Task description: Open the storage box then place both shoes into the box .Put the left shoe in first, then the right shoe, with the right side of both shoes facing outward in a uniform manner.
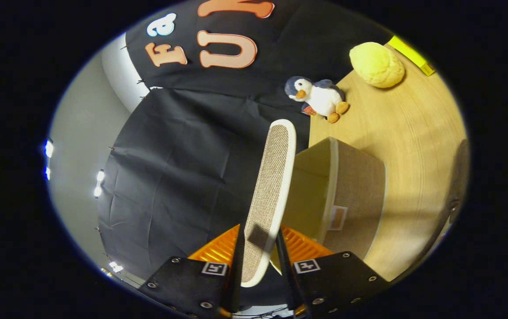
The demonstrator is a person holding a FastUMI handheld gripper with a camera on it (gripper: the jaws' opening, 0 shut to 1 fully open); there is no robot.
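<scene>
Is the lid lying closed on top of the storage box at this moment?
No, the gripper holds the lid between its two fingers, lifted off the storage box, whose open inside shows beside it.

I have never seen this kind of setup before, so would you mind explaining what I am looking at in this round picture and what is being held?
The picture comes from a fisheye camera riding on a hand-held two-finger gripper, looking forward along its fingers, and the whole view is rolled sideways. The fingers are closed on the lid of a fabric storage box, which they hold lifted clear, so the box stands open on the wooden table. Beyond the box, a toy penguin and a yellow plush ball lie on the table, with a yellow strip at the far edge. Black cloth forms the booth wall.
</scene>
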